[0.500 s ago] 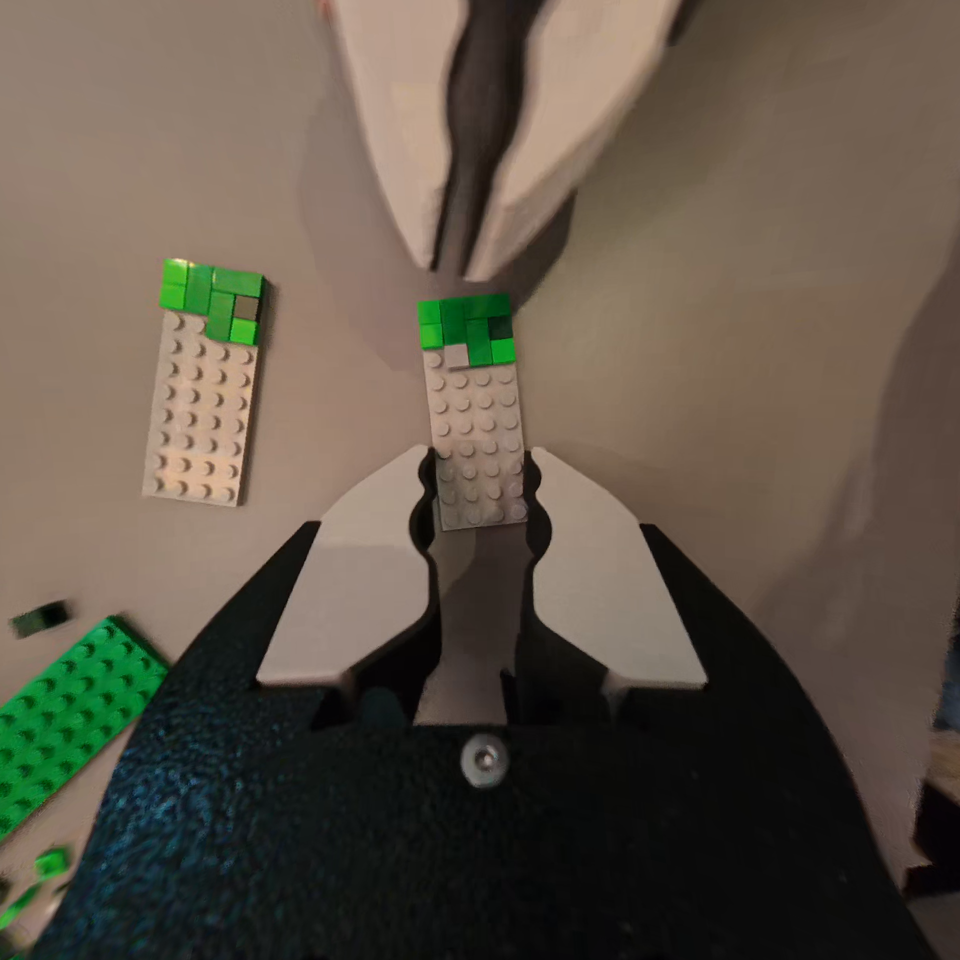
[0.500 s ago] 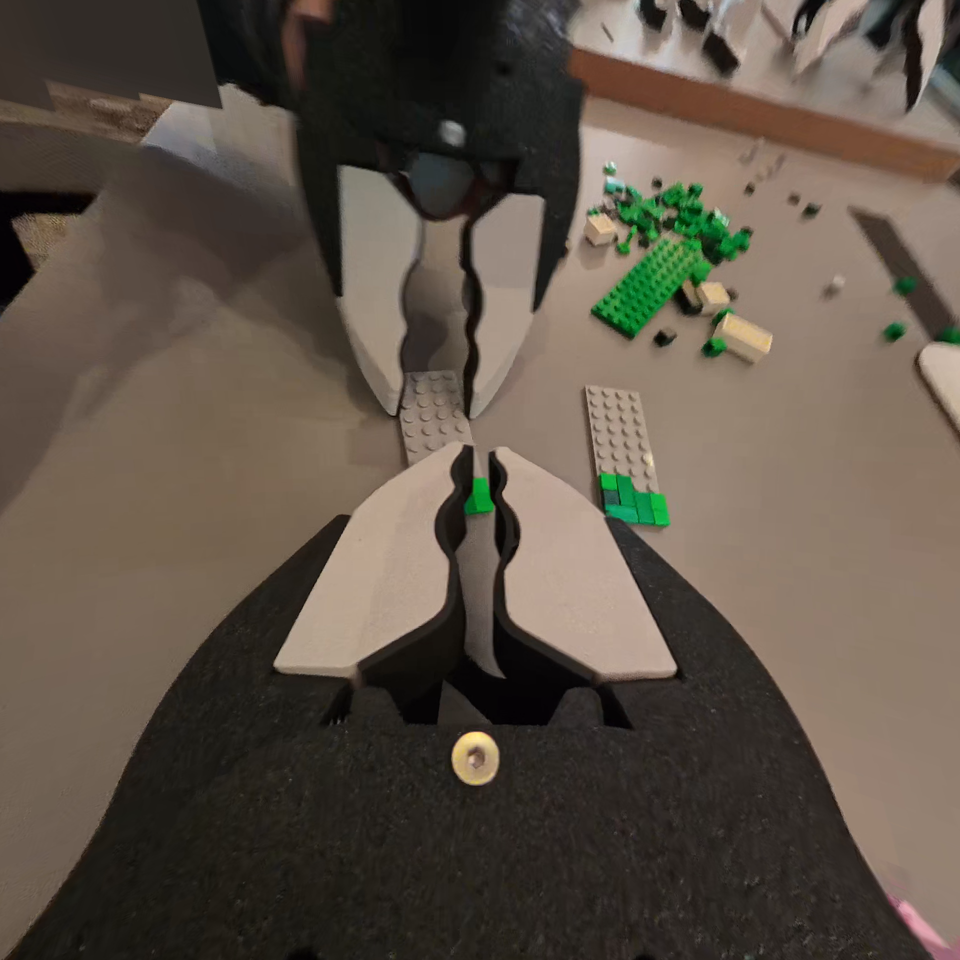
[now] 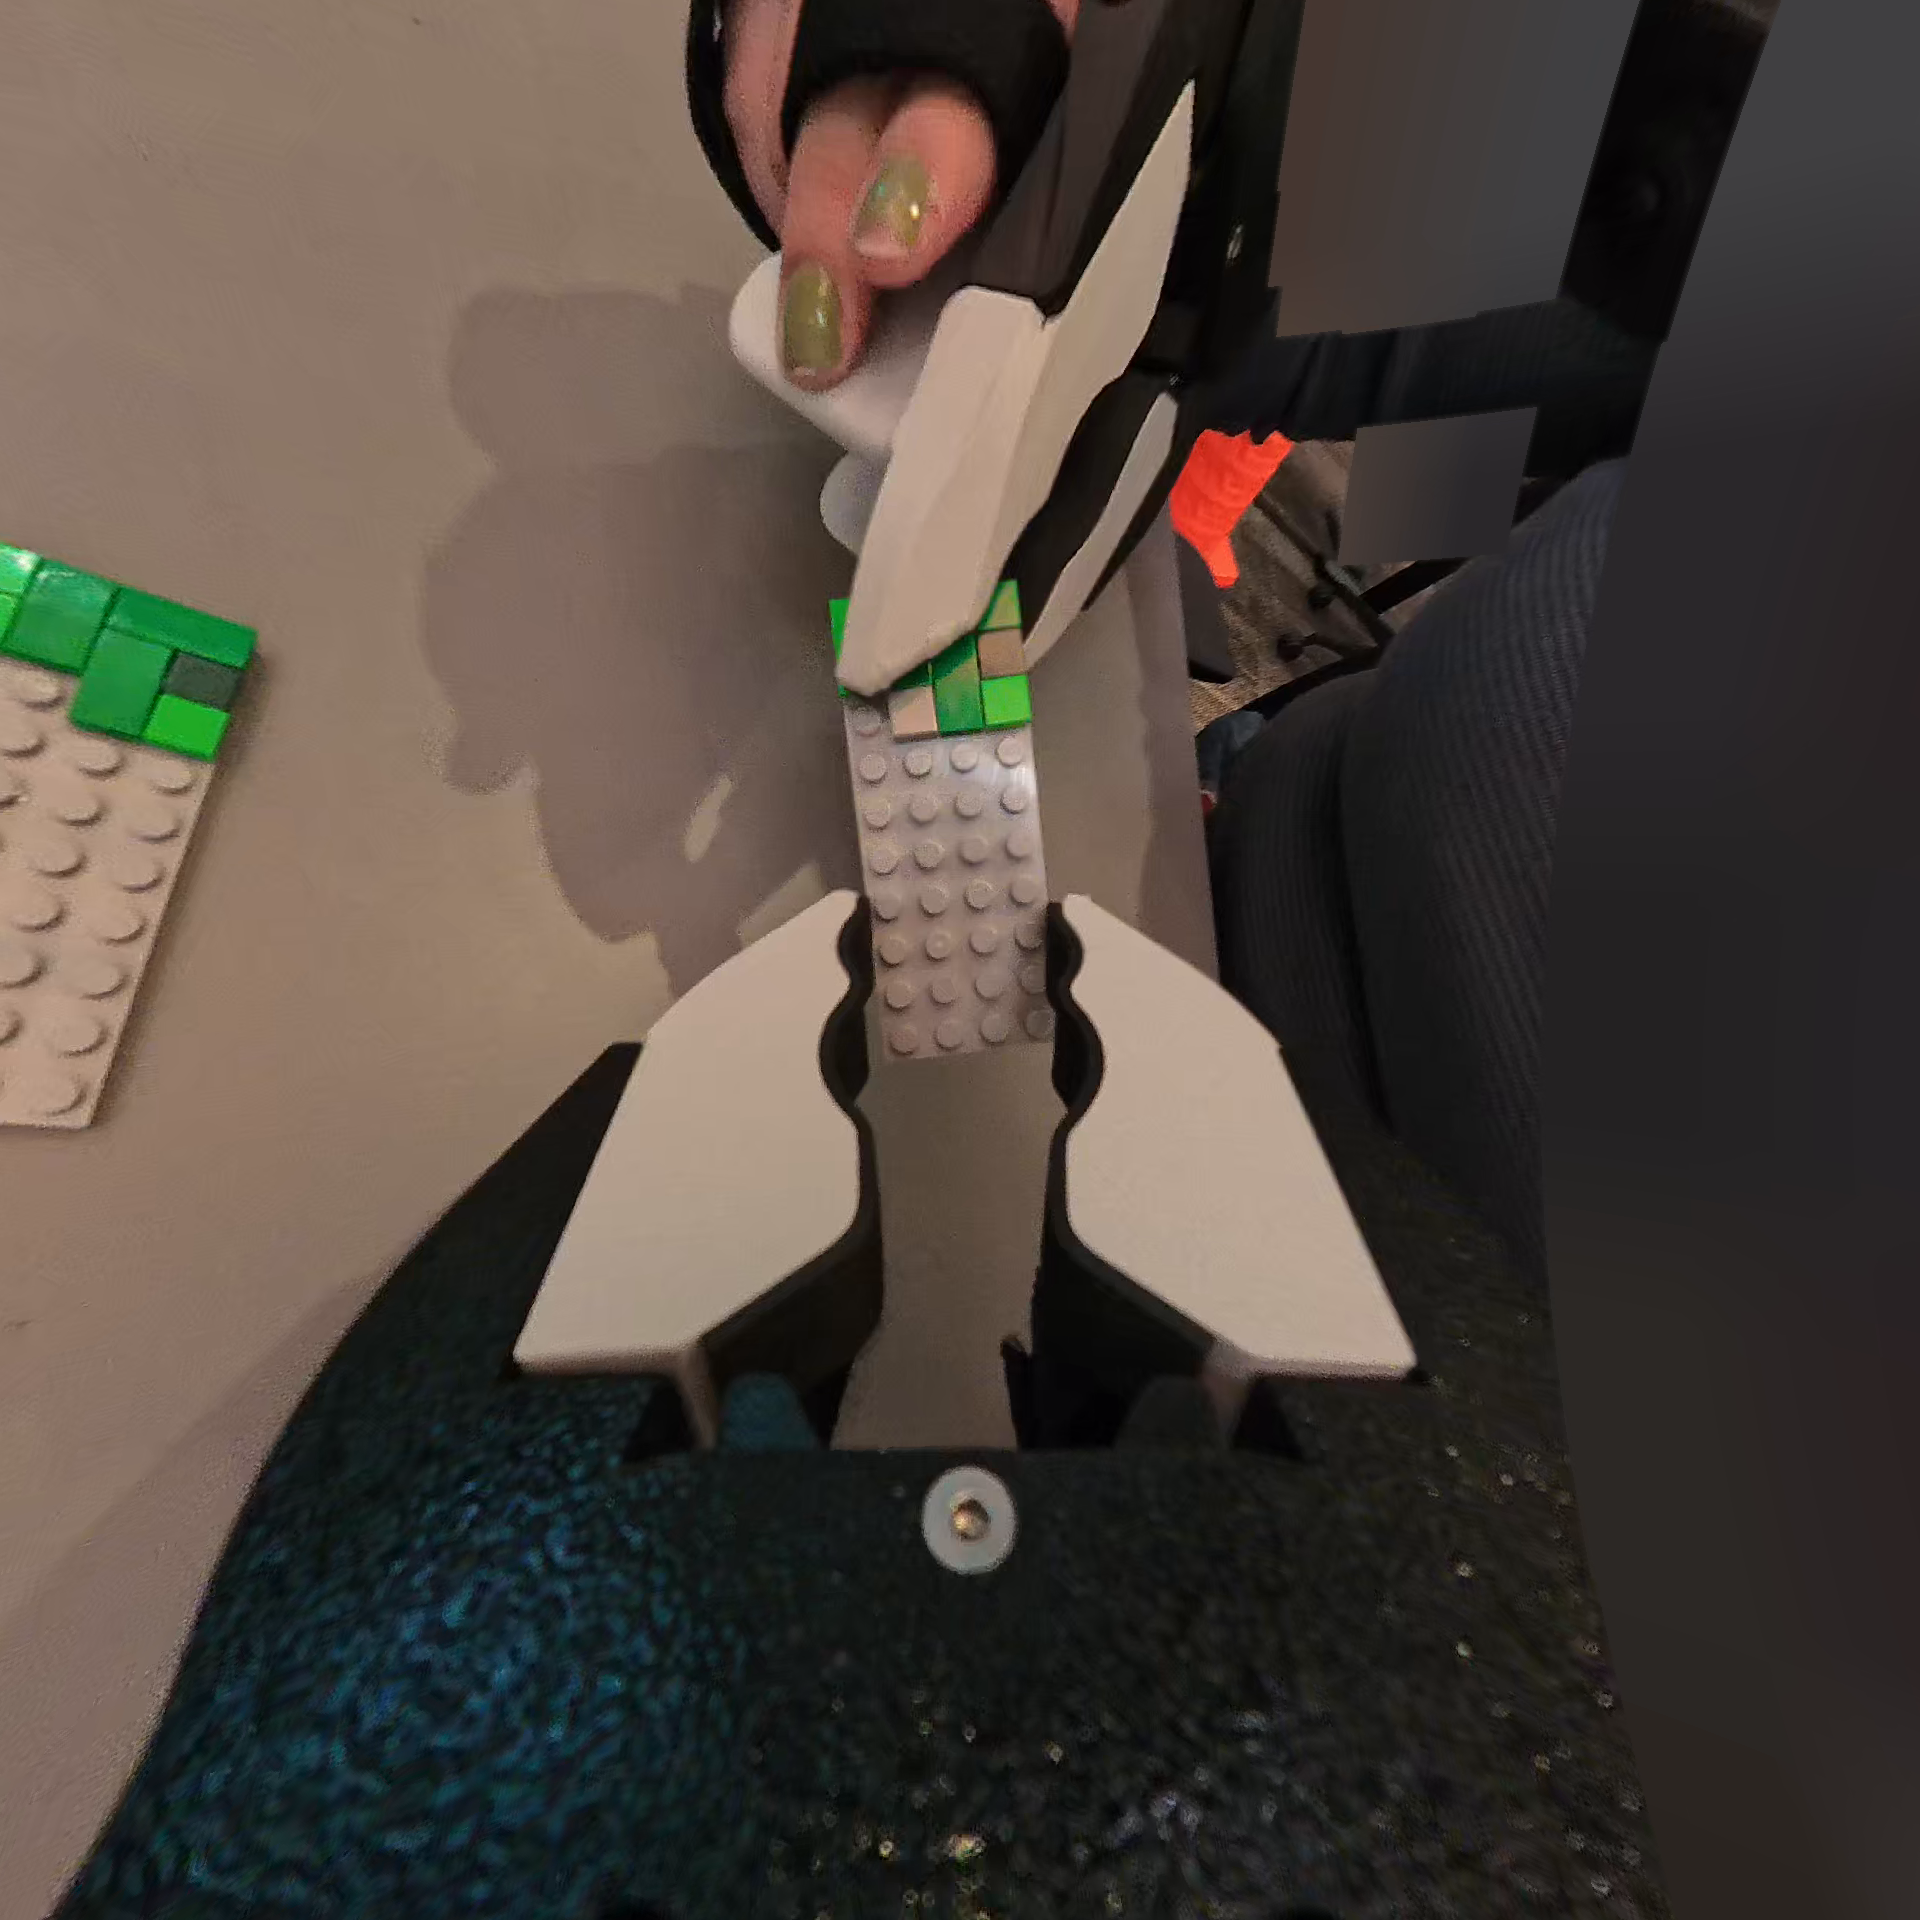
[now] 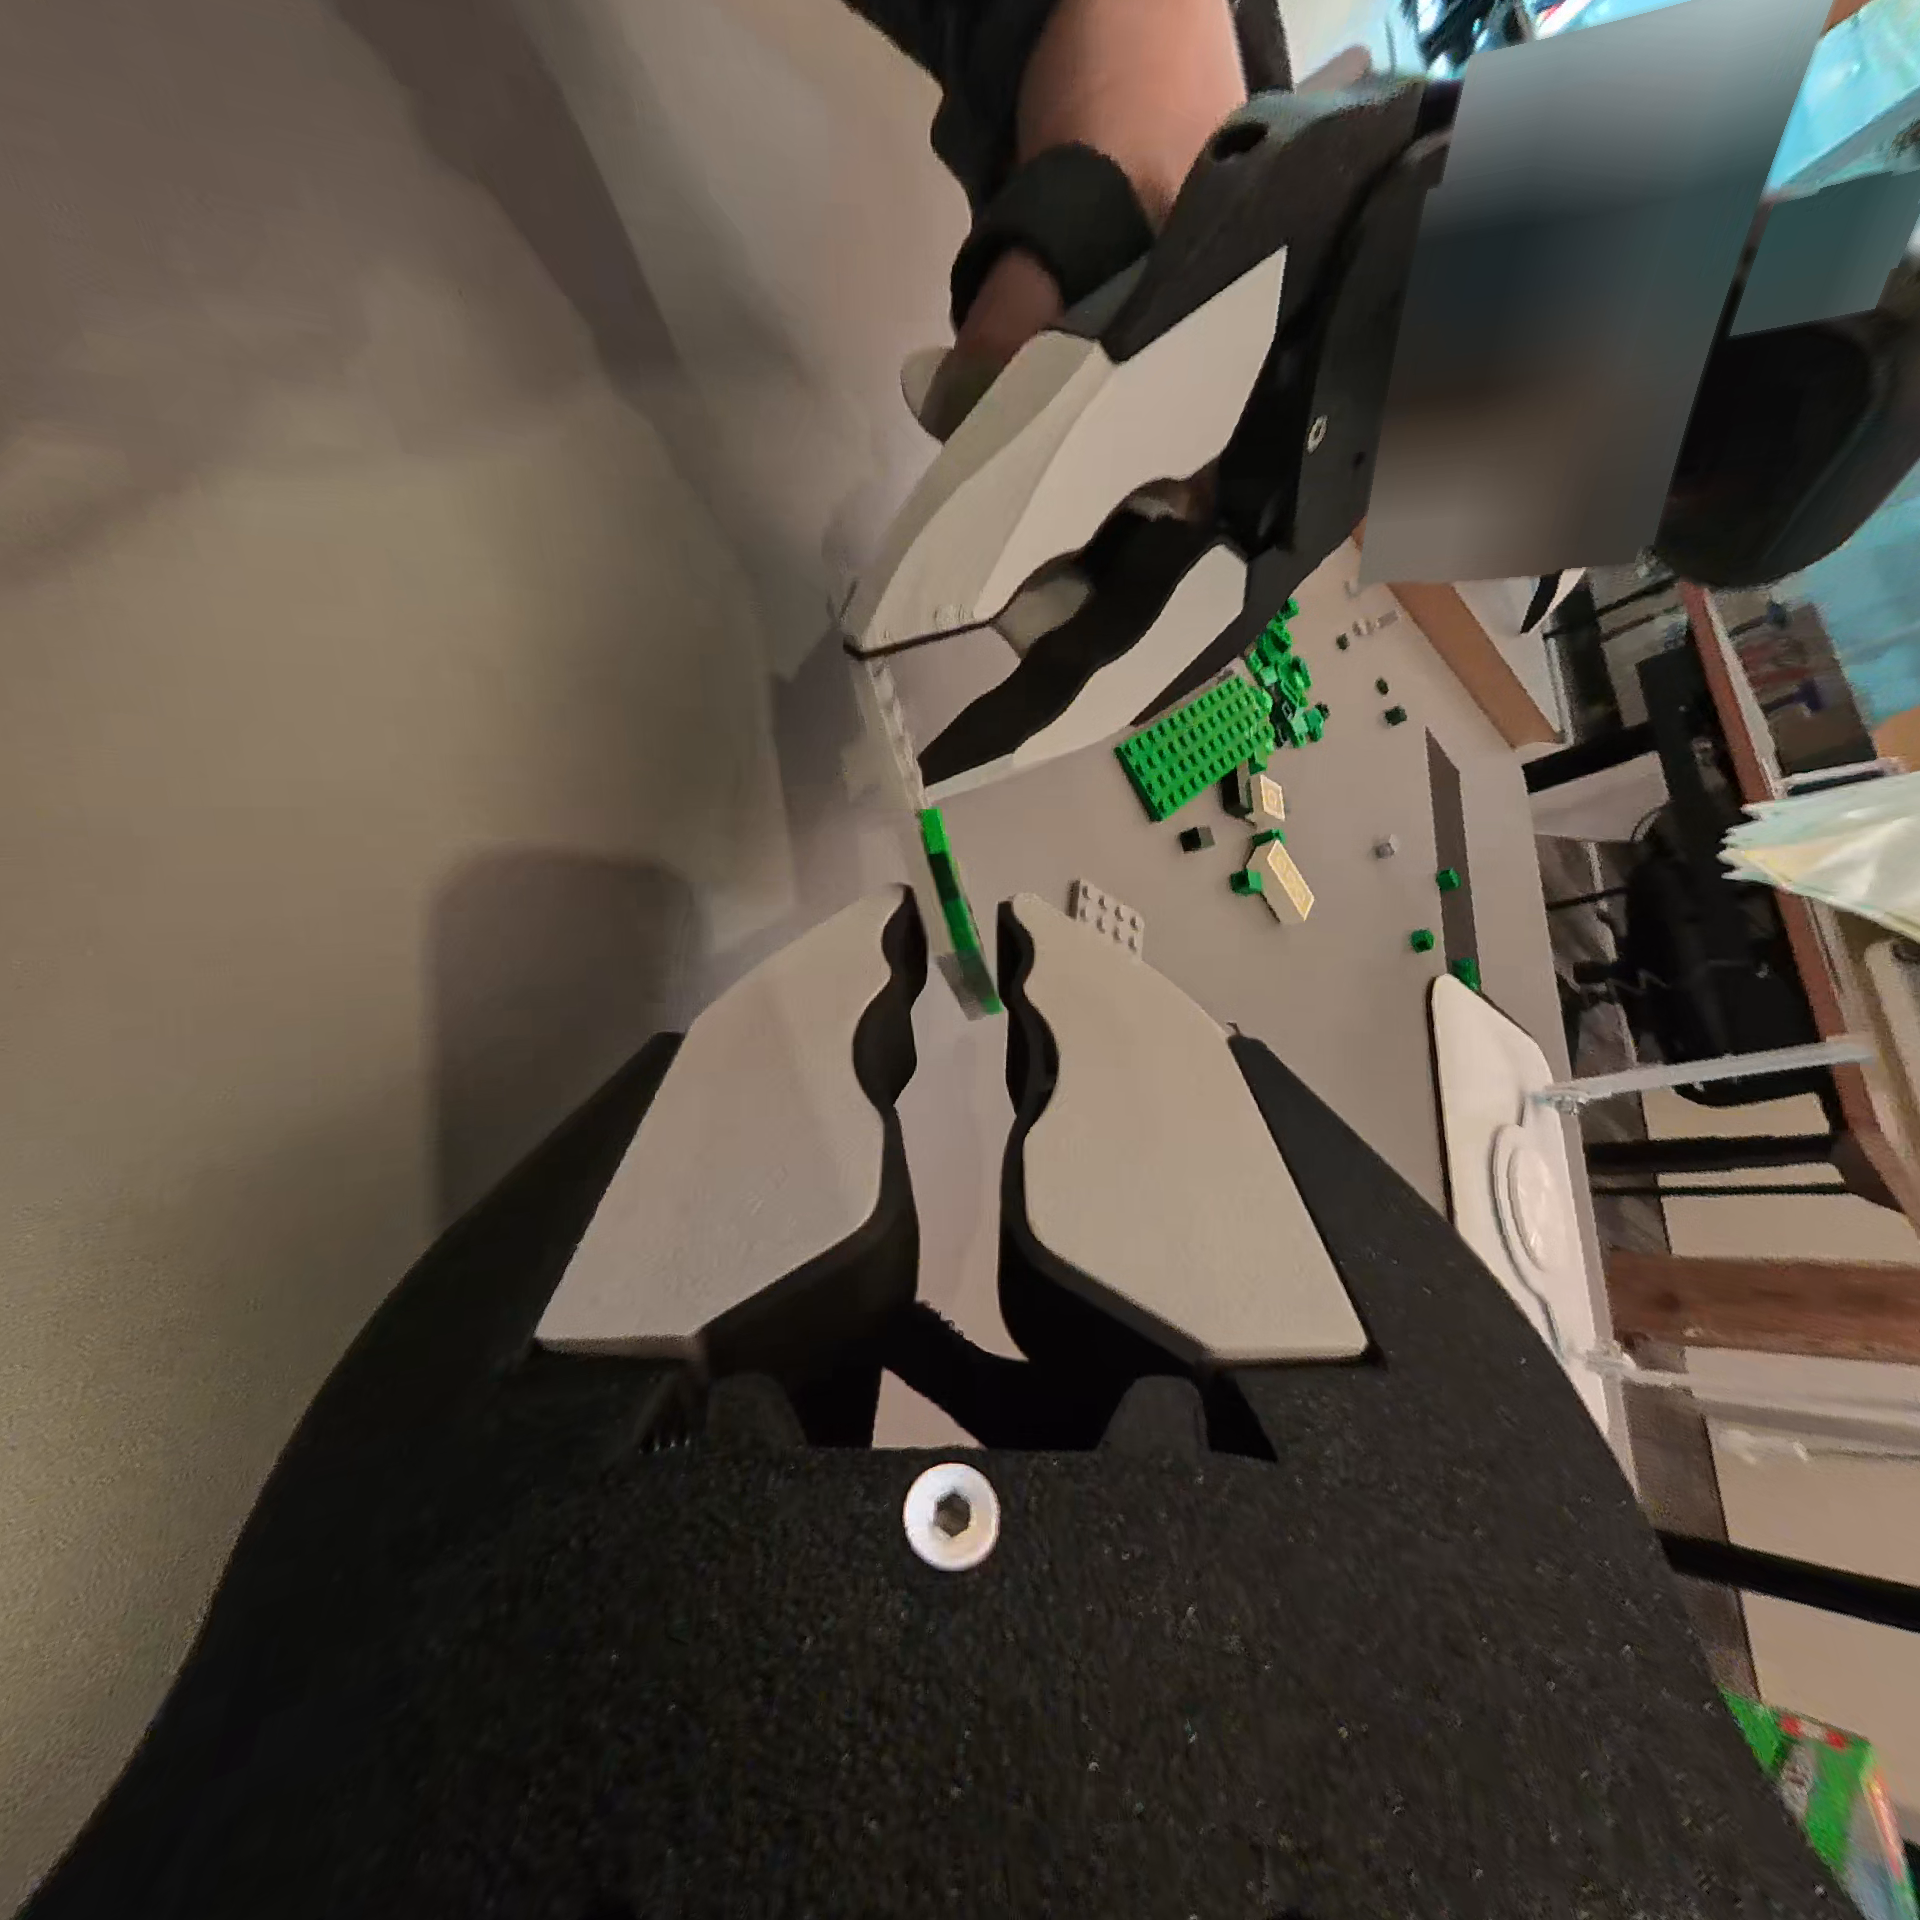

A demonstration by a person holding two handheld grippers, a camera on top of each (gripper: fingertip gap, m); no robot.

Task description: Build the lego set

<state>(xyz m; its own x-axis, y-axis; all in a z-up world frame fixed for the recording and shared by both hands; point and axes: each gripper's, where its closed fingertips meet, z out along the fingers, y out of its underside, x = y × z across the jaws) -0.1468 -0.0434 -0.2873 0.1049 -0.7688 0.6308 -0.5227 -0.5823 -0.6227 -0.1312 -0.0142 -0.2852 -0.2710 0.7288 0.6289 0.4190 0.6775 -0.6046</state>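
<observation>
A grey studded plate [image 3: 951, 883] with green tiles [image 3: 982, 691] on its far end is held in the air between both grippers. My left gripper [image 3: 961, 935] is shut on the plate's long sides at the near end. My right gripper [image 3: 951, 665] comes in from above, tilted, with one finger over the green tiles and one behind. In the right wrist view the plate [image 4: 956, 935] is edge-on between my right gripper's [image 4: 966, 914] tips, and my left gripper [image 4: 894, 707] holds the far end.
A second grey plate with green tiles [image 3: 94, 862] lies on the table to the left. The right wrist view shows a green baseplate [image 4: 1195, 743], a pile of loose green pieces [image 4: 1288, 675], tan bricks [image 4: 1283, 878] and a white tray [image 4: 1486, 1143]. A dark chair [image 3: 1403, 883] stands past the table edge. Left and right tips are no more than a few centimetres apart.
The plate has been lifted off the table and tipped on edge. My right gripper has moved from just beyond the green end onto it. Both views have rolled.
</observation>
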